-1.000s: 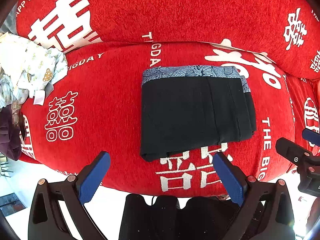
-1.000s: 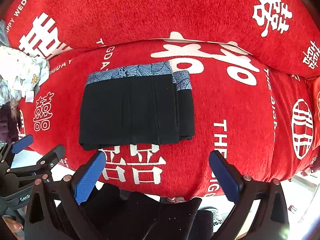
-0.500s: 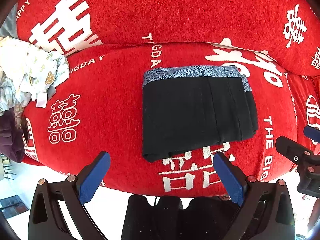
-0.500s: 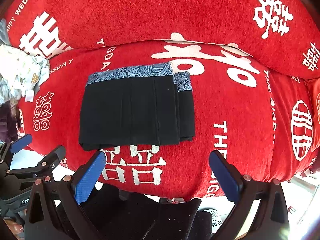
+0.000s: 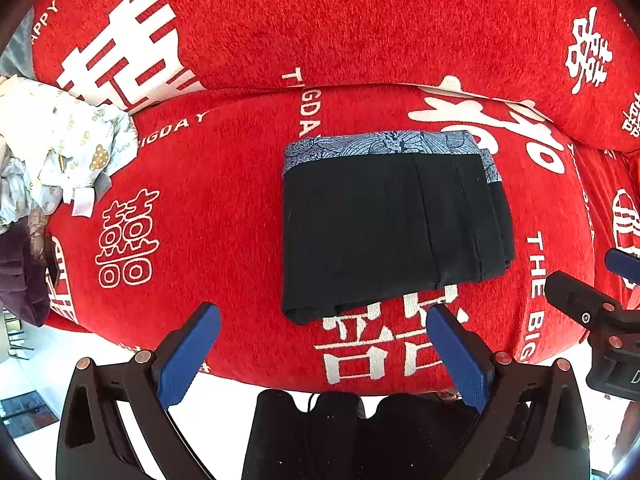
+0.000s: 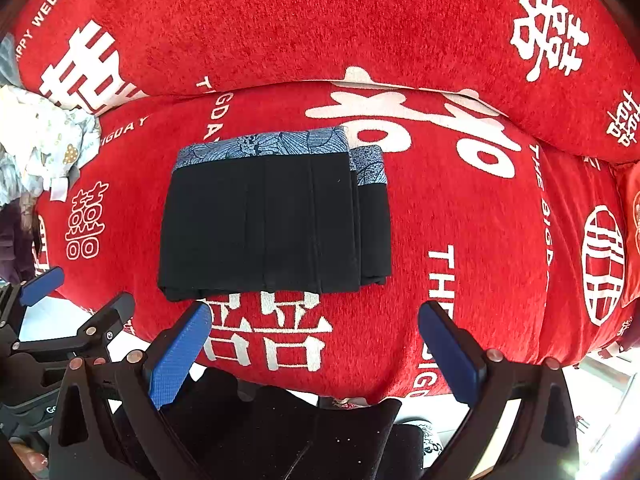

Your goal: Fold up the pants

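The black pants (image 5: 392, 228) lie folded into a compact rectangle on the red sofa seat (image 5: 208, 208), with a blue-grey patterned waistband along the far edge. They also show in the right wrist view (image 6: 272, 220). My left gripper (image 5: 324, 344) is open and empty, held back from the near edge of the pants. My right gripper (image 6: 316, 340) is open and empty, also short of the pants, over the seat's front edge. The right gripper shows at the right edge of the left wrist view (image 5: 600, 312); the left gripper shows at the left of the right wrist view (image 6: 60, 320).
The sofa has a red cover with white characters and a backrest (image 5: 320, 20) behind the seat. A heap of pale printed clothes (image 5: 52, 152) and a dark purple garment (image 5: 20, 280) lie at the seat's left end. The pale floor (image 6: 600, 380) shows below the front edge.
Both grippers have drifted slightly, so the pants sit a little lower and to the right in the left wrist view. The pants have not moved and both grippers stay open.
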